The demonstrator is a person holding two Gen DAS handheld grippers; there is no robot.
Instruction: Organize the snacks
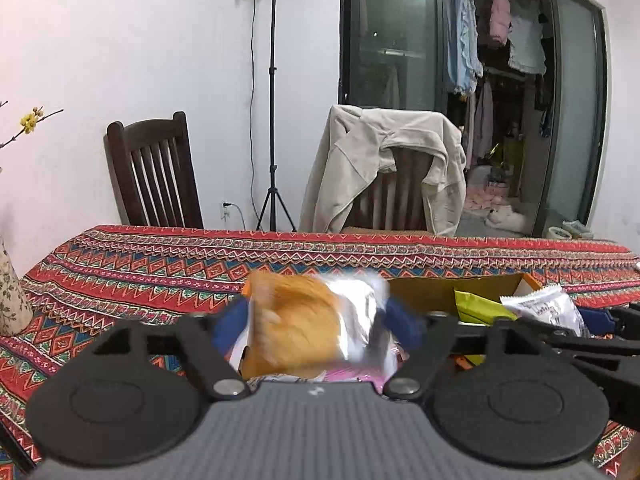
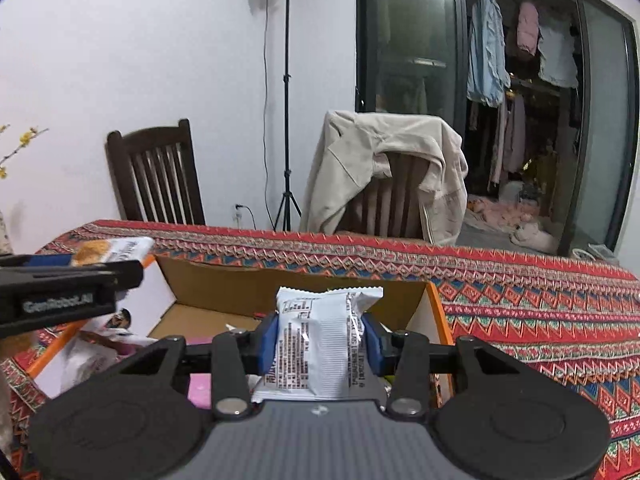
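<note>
My left gripper [image 1: 316, 320] is shut on an orange and silver snack packet [image 1: 312, 320], blurred, held above the table beside the cardboard box [image 1: 440, 292]. The same packet [image 2: 112, 250] and the left gripper [image 2: 72, 280] show at the left of the right wrist view. My right gripper [image 2: 320, 340] is shut on a white printed snack packet [image 2: 324, 344], held over the open cardboard box [image 2: 224, 284]. That white packet [image 1: 548, 308] also shows in the left wrist view. A yellow-green packet [image 1: 476, 306] lies in the box, and a pink item [image 2: 200, 390] below.
The table wears a red patterned cloth [image 2: 520, 292]. A dark wooden chair [image 1: 154, 172] and a chair draped with a beige jacket [image 1: 384, 168] stand behind it. A light stand [image 1: 273, 120] is by the wall. A vase [image 1: 12, 300] sits at the left edge.
</note>
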